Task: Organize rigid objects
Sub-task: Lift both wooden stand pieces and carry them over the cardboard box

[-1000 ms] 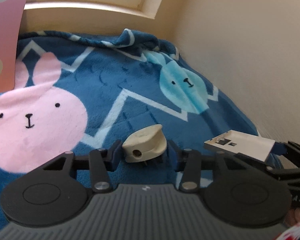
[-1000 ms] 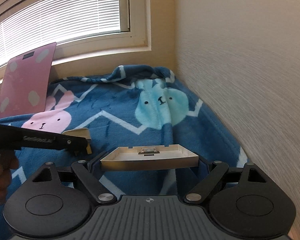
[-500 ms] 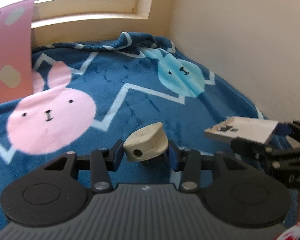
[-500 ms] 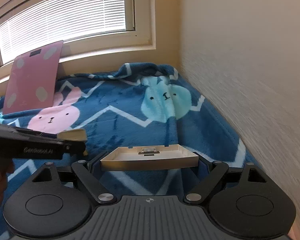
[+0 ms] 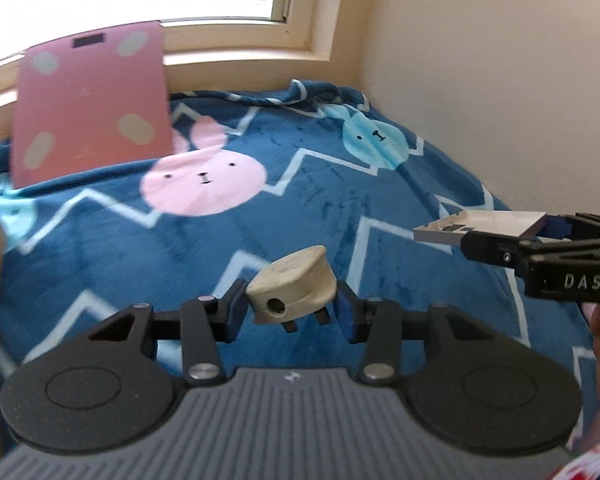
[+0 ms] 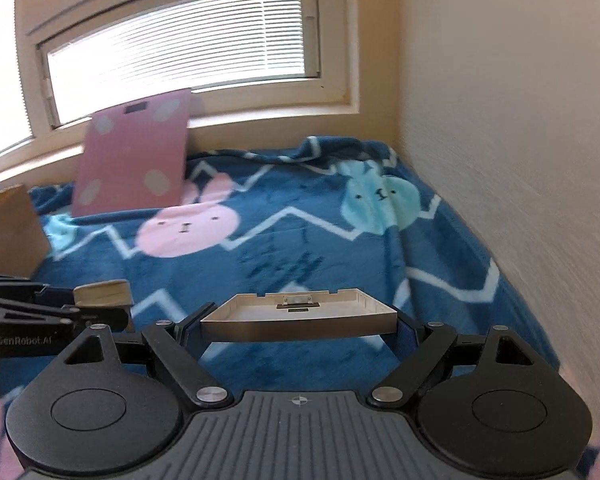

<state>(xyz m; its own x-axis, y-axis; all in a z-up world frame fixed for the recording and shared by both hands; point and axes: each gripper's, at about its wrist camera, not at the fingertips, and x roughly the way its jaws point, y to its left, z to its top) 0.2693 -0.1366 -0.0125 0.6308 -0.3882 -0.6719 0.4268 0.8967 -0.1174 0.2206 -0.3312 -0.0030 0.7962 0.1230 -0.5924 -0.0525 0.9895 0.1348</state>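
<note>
Two hand-held grippers hang side by side above a blue blanket (image 5: 308,200) printed with pink and turquoise rabbit faces, in a corner below a window with lowered blinds (image 6: 180,44).

The left gripper (image 5: 292,304) has its jaws drawn in close on a beige plug (image 5: 294,280), clamped from both sides and held clear of the blanket with its pins pointing down.

To its right, the right gripper (image 6: 300,320) has its jaws spread wide and gripping both ends of a shallow beige plastic tray (image 6: 300,314), open side up and also lifted off the blanket.

At the far left, a pink bathroom scale (image 5: 92,100) leans upright against the window ledge. A brown cardboard piece (image 6: 8,232) stands at the left edge. A plain cream wall (image 6: 520,140) runs along the right.
</note>
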